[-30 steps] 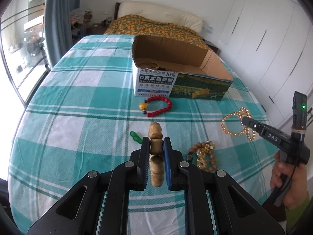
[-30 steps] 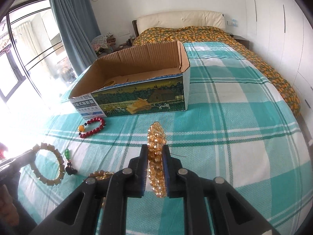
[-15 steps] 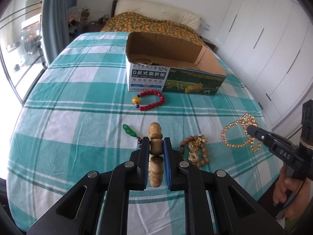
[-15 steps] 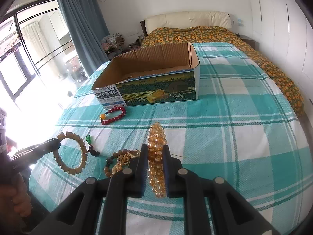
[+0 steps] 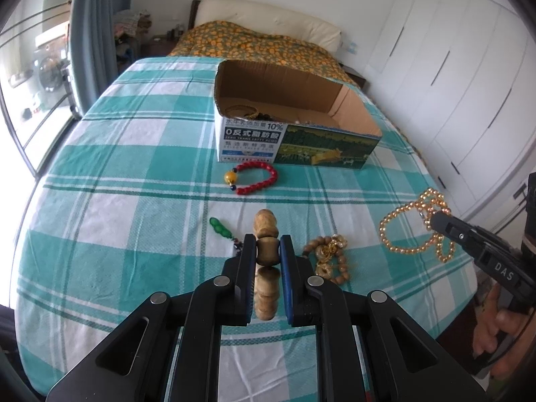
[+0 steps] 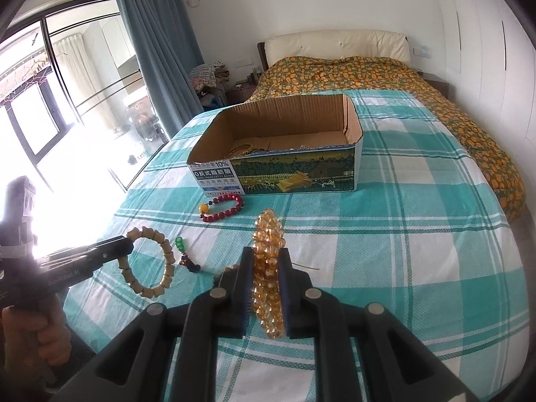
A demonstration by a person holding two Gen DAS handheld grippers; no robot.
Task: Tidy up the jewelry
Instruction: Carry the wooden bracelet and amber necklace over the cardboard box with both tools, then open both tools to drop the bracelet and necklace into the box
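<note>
The left gripper (image 5: 268,256) is clamped on a wooden bead bracelet (image 5: 266,261) at lower centre; the right gripper (image 6: 266,268) is clamped on an amber bead strand (image 6: 268,268); a bead cluster (image 5: 330,259) and green charm (image 5: 219,227) are seen just beside; a red bracelet (image 5: 256,177) lies above, near the cardboard box (image 5: 294,149) at upper centre on the checked cloth (image 5: 134,167).

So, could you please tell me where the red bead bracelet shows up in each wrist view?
Left wrist view: red bead bracelet lies centre, just below the cardboard box.
Right wrist view: it lies left of centre, below the box's left corner.
Shared landmark: the cardboard box.
</note>
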